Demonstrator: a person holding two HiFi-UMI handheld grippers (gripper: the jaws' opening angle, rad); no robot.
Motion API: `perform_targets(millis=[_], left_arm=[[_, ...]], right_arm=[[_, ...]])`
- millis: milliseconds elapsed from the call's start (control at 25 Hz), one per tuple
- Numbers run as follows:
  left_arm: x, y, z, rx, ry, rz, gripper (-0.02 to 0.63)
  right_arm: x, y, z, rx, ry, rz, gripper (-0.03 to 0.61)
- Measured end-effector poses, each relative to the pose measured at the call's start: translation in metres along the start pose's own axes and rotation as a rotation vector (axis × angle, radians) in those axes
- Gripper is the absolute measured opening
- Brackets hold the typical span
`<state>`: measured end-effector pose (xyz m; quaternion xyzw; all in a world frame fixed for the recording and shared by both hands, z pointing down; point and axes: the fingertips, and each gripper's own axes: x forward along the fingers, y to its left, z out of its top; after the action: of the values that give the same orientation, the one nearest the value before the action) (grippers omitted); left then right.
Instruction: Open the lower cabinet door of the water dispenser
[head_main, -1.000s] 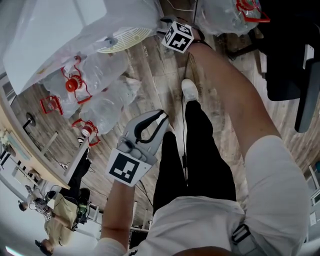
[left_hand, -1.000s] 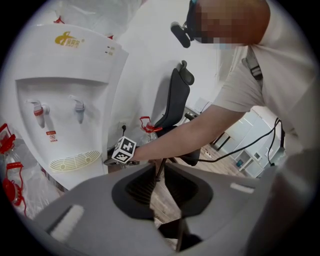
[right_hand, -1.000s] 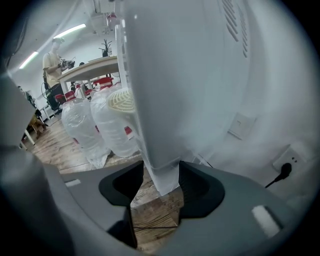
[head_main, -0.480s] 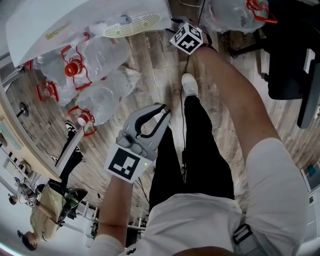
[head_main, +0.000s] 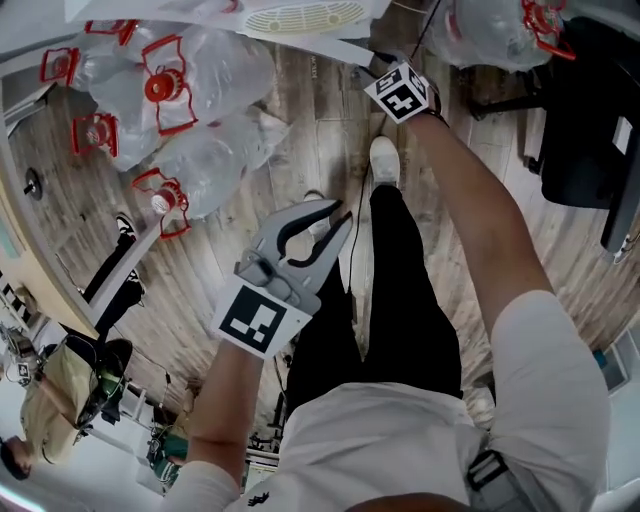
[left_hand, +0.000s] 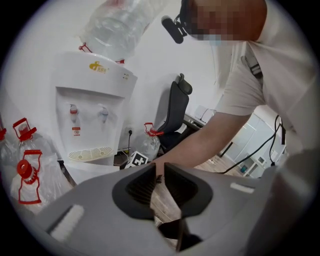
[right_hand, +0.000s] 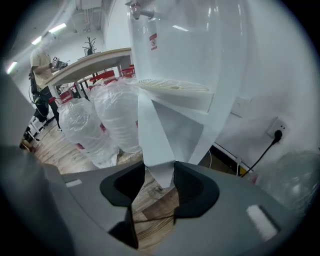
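the right gripper (right_hand: 160, 169) had just been closing its fingers, seemingly clamped on the cabinet door (right_hand: 153, 140) at its bottom corner; the left gripper (left_hand: 160, 169) hung empty, fingers barely apart.

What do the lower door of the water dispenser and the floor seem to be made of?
Lower door: probably plastic, white and smooth, with a soft sheen. Floor: wood or wood-look planks, matt; grain and plank seams show.

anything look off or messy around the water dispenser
Nothing spilled or broken. Bagged water bottles crowd the floor beside the water dispenser, with another bottle by the office chair: clutter close to the lower cabinet door, which stands open.
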<state>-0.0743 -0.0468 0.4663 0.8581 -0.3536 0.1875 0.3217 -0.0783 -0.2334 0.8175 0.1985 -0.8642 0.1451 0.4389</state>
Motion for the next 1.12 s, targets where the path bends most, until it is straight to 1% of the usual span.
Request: perform_targets(millis=[120, 400, 680, 880, 1120], left_arm=[[-0.021, -0.003, -0.013, 0.004, -0.015, 0.01, 0.058], [-0.07, -0.003, -0.039, 0.007, -0.052, 0.037, 0.058], [-0.114, -0.001, -0.063, -0.012, -0.095, 0.072, 0.058], [-0.144, -0.001, -0.083, -0.033, -0.119, 0.089, 0.058], [-0.177, 0.008, -0.102, -0.065, -0.152, 0.126, 0.058]], right_arm=[[-0.003, 0.029, -0.007, 0.013, 0.013, -0.003, 0.178], [0.001, 0.095, -0.02, 0.08, 0.031, -0.003, 0.167], [0.004, 0.157, -0.01, 0.119, 0.05, 0.012, 0.158], [0.012, 0.196, -0.002, 0.103, 0.072, 0.035, 0.16], [0.025, 0.236, 0.012, 0.09, 0.072, 0.056, 0.16]])
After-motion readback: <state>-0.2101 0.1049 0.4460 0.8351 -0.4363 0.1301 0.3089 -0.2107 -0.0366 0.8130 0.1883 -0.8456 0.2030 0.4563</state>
